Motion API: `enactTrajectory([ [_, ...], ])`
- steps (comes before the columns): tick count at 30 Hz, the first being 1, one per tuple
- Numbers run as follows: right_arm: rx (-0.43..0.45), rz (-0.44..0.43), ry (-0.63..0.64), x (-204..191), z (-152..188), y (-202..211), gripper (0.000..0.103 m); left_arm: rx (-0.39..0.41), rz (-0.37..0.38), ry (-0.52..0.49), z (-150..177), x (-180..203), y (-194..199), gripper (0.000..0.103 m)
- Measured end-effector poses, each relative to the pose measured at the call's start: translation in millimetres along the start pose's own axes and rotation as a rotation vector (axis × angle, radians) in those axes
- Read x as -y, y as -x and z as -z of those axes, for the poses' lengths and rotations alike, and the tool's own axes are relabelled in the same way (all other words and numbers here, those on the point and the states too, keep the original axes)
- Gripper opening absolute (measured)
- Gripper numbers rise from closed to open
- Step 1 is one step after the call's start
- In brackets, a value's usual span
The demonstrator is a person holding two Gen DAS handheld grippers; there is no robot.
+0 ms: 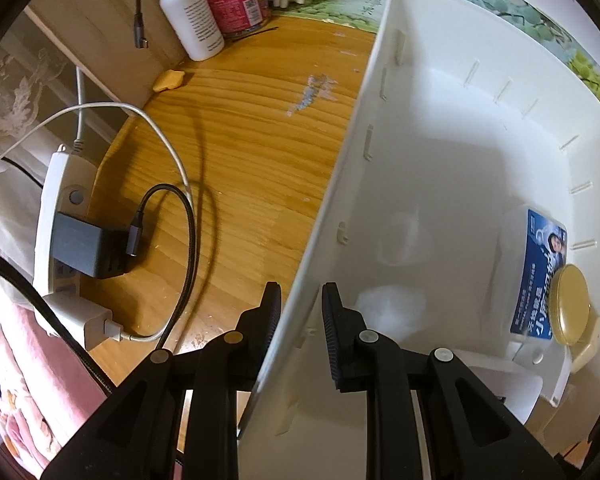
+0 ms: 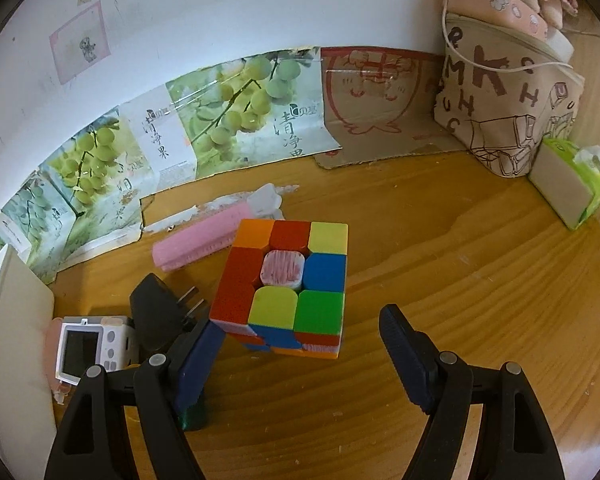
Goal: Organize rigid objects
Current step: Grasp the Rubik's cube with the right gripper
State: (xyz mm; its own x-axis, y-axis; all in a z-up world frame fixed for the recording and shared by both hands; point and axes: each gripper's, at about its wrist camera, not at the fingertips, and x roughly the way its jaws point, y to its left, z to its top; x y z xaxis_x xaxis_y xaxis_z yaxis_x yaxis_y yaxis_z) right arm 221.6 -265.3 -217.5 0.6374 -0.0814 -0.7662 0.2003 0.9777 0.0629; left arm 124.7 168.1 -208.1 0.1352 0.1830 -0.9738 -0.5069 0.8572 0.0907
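Straddling the wall of the white bin point(image 1: 440, 152), the left gripper point(image 1: 300, 308) has one finger outside and one inside, nearly closed on it but with a small gap showing on the inner side. A labelled bottle with a yellow cap point(image 1: 540, 280) lies inside by the far wall. The right gripper point(image 2: 300, 344) is spread wide, holding nothing, around the puzzle cube point(image 2: 284, 288) mid-tabletop (left finger touching it, or nearly). A black plug point(image 2: 160, 316) and pink brush point(image 2: 192, 248) sit toward the tabletop's point(image 2: 460, 280) left side.
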Motion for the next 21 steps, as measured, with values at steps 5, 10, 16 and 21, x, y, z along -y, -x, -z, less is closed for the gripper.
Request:
enactTrajectory([
  [5,-0.001,-0.035,0.028,-4.7,-1.7,-1.8,0.061,0.006,-0.013,0.017,1.9,-0.9,2.4,0.023],
  [10,0.005,-0.076,0.014,-3.0,-1.8,-0.9,0.061,0.004,-0.006,0.032,0.3,-6.1,2.9,0.023],
  [16,0.035,-0.106,0.002,-0.5,-3.9,10.7,0.058,-0.003,-0.008,0.026,-1.0,-5.4,1.7,0.023],
  [21,0.052,-0.118,-0.023,3.6,-3.1,24.5,0.057,-0.011,-0.010,0.007,-2.1,-3.8,0.2,0.023],
])
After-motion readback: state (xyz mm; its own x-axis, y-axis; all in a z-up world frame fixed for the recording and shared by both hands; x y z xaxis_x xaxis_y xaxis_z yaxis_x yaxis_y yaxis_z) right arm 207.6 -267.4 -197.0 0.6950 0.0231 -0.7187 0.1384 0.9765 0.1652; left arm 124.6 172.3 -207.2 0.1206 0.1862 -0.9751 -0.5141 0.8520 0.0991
